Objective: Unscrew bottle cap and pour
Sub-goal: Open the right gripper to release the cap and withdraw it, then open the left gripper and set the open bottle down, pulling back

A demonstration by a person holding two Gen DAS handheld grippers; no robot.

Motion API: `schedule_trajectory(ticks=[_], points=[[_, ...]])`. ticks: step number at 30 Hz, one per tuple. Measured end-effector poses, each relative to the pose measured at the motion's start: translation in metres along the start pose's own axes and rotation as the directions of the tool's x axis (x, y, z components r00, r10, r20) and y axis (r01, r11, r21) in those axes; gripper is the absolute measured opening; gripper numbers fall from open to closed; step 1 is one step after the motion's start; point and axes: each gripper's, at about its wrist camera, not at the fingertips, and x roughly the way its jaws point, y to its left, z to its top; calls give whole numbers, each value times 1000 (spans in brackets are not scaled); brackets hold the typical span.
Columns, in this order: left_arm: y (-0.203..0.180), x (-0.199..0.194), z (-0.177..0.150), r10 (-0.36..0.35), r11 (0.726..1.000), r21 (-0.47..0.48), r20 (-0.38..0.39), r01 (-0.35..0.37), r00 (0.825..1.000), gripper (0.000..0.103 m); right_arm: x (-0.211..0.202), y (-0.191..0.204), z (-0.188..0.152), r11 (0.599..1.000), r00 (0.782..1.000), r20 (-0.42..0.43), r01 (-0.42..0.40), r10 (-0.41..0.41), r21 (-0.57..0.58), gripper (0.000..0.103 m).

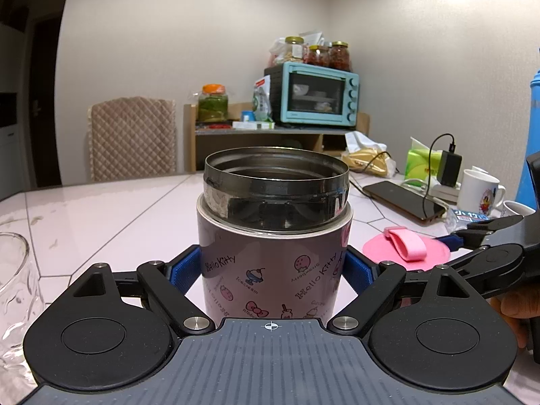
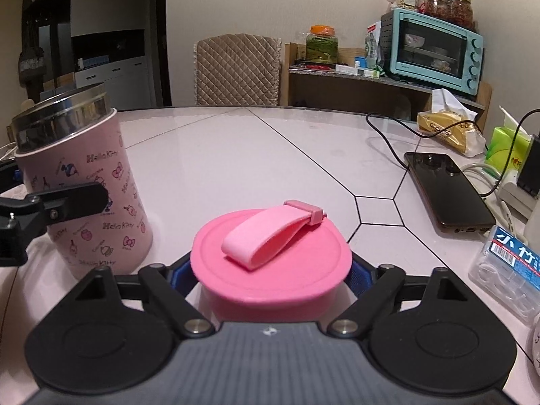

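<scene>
The left gripper (image 1: 271, 270) pinches the pink bottle (image 1: 270, 263) low on its printed body, one blue pad (image 1: 184, 266) pressed to each side, and holds it upright on the pale table (image 1: 101, 209). The steel mouth (image 1: 276, 168) of the bottle is bare and open.

The cap (image 2: 270, 260), pink with a loop strap (image 2: 270, 233) lying across its top, sits flat on the table between the fingers of the right gripper (image 2: 270, 276). The blue pads (image 2: 359, 275) of that gripper flank the cap's rim; from the right wrist view a pad seems to stand just off the rim rather than bite into it, though the cap hides most of the contact, so I would call the jaws loosened around the cap, not clamped on it.

So unscrewing looks finished and pouring is what remains. What that turns on: the bottle's long axis is vertical, and the clear glass (image 1: 13, 287) stands at the far left edge of the left wrist view, on the side away from the cap. The left hand already has the bottle and is the nearer one, so the tilt should go leftward, mouth toward the glass. The right gripper, in the left wrist view just right of the bottle (image 1: 472, 236), is on the far side of that swing and out of its way
</scene>
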Motion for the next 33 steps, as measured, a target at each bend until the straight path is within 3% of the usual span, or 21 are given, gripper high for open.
schedule_trajectory(ticks=[24, 29, 33], points=[[2, 3, 0, -1, 1000, -3, -11, 1, 1000, 91, -2, -6, -2, 1000, 1000, 1, 16, -16, 24, 103], [3, 2, 0, -5, 1000, -8, -10, 5, 1000, 93, -6, -5, -3, 1000, 1000, 0, 18, -18, 25, 103], [3, 2, 0, -15, 1000, -3, -10, 15, 1000, 102, -10, -4, -6, 999, 1000, -3, 23, -23, 27, 103]])
